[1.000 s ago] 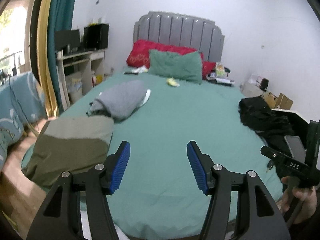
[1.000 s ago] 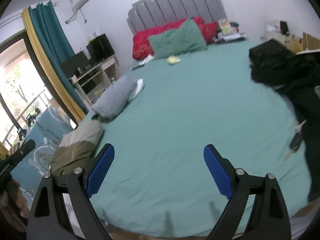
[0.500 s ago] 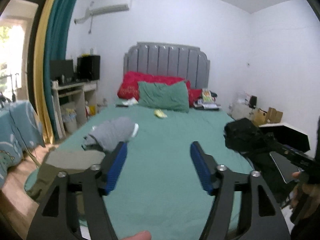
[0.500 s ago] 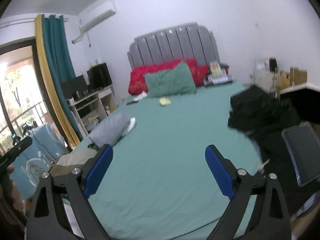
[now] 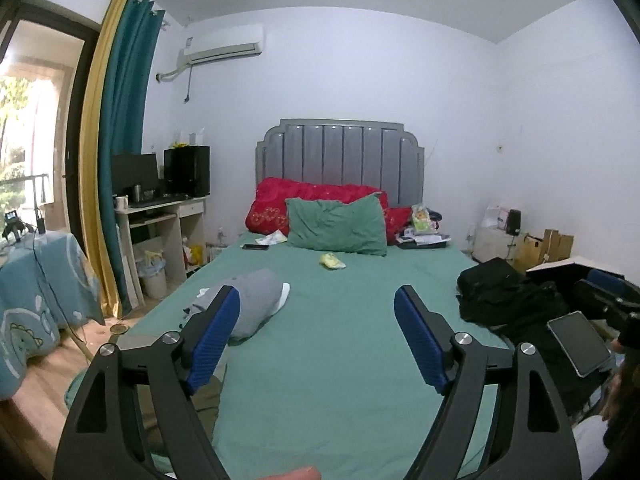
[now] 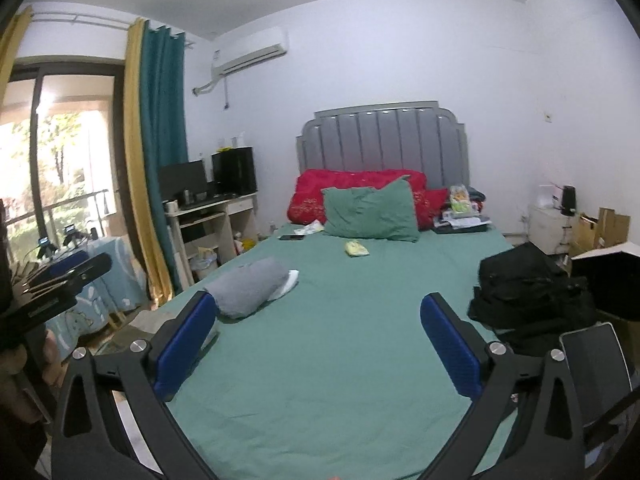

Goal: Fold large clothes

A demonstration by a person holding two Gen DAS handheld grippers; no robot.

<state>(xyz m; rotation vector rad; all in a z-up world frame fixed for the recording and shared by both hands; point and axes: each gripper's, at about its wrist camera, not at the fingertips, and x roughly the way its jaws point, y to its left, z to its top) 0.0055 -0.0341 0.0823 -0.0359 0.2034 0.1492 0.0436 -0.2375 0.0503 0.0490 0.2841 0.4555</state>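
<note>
Far to my left a blue printed cloth (image 5: 36, 280) drapes over a low piece of furniture by the balcony door, and beside it the teal and yellow curtains (image 5: 120, 152) hang down to the floor. Next comes the bench (image 5: 160, 220) against the wall, carrying a dark monitor (image 5: 134, 176) and a black box-shaped unit beside it. My left tongs (image 5: 316, 312) stand wide with nothing between the blue pads — their jaws have just been opening — and they hover over the near end of the bed (image 5: 340, 340), which is covered in a green sheet. A folded grey garment (image 5: 256, 300) lies on the left half of the bed, partly behind my left pad, with a bit of white cloth showing at its far edge. Further up lies a small yellow item (image 5: 331, 262), then a green pillow (image 5: 338, 226) leaning on a red one before the grey headboard (image 5: 340, 152). My right tongs (image 6: 320, 324) are also spread wide and empty, jaws just opened further, pointing along the bed. On the right edge of the bed a heap of black clothing (image 6: 528, 292) sits crumpled, unfolded — just beside it, nearer to me, a tablet (image 6: 596, 356) lies flat.
</note>
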